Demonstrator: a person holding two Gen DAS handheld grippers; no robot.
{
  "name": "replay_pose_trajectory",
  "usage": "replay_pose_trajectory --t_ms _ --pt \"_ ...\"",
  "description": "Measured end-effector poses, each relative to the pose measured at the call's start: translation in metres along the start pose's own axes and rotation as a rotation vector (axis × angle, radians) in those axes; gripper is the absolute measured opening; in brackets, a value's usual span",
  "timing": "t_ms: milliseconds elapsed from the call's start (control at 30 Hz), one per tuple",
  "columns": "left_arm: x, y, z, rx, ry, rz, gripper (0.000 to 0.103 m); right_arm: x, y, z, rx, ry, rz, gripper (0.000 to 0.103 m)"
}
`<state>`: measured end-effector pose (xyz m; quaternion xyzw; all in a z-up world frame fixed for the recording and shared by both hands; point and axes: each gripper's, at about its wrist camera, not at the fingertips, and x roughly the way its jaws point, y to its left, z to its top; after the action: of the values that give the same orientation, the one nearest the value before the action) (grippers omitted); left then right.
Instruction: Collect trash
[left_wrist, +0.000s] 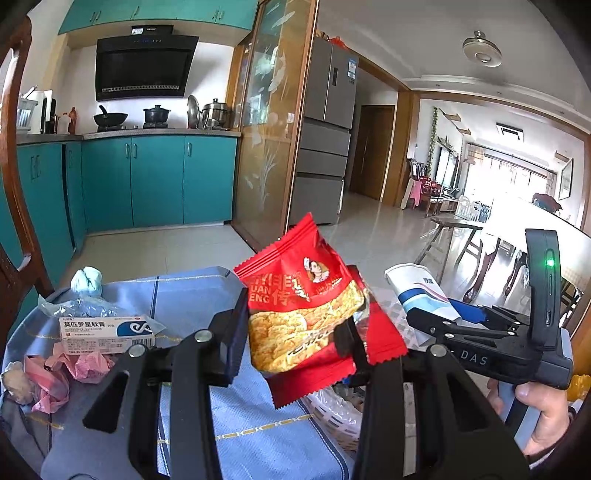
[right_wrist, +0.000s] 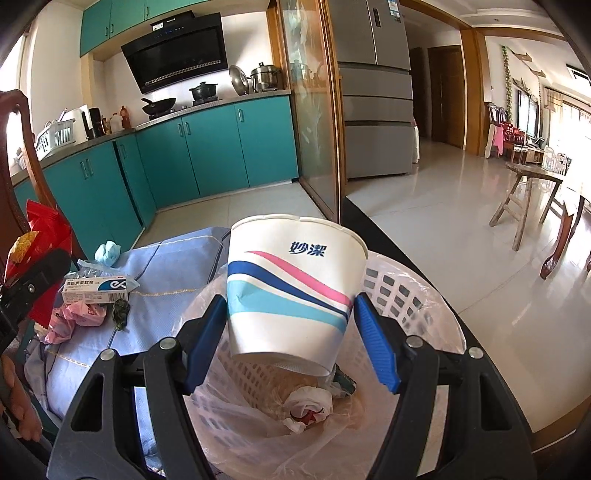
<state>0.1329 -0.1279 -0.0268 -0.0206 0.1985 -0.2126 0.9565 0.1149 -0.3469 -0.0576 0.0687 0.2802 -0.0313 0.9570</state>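
The left claw (left_wrist: 291, 332) gripped a red crinkled snack wrapper (left_wrist: 303, 314) between its jaws, held aloft above the table's blue cloth (left_wrist: 184, 295). The right claw (right_wrist: 291, 332) clamped a white paper cup with blue and pink stripes (right_wrist: 291, 280) directly over a white plastic basket lined with a clear bag (right_wrist: 399, 291). At the left claw's nine o'clock lay a white ointment box (left_wrist: 107, 332) and crumpled pink plastic (left_wrist: 55, 380).
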Motion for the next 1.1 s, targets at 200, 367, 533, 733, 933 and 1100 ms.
replay_pose_trajectory --t_ms 200,367,533,733,933,1100 --pt "0.007 0.001 -0.004 -0.01 0.032 -0.005 0.04 0.003 -0.002 -0.002 -0.001 0.026 -0.005 0.07" --pt "0.015 -0.004 -0.007 -0.013 0.063 -0.021 0.04 0.005 -0.007 -0.002 0.016 0.044 0.002 0.07" --pt "0.022 -0.007 -0.008 -0.029 0.08 -0.026 0.04 0.003 -0.014 -0.002 0.031 0.04 0.002 0.07" --pt "0.043 -0.014 -0.007 -0.072 0.113 -0.153 0.04 0.011 -0.021 -0.006 0.028 0.093 -0.028 0.07" --pt "0.067 -0.04 -0.013 -0.025 0.177 -0.264 0.045 0.018 -0.033 -0.008 0.068 0.133 -0.069 0.07" --pt "0.077 -0.051 -0.023 0.028 0.246 -0.227 0.074 0.022 -0.046 -0.009 0.115 0.14 -0.16 0.075"
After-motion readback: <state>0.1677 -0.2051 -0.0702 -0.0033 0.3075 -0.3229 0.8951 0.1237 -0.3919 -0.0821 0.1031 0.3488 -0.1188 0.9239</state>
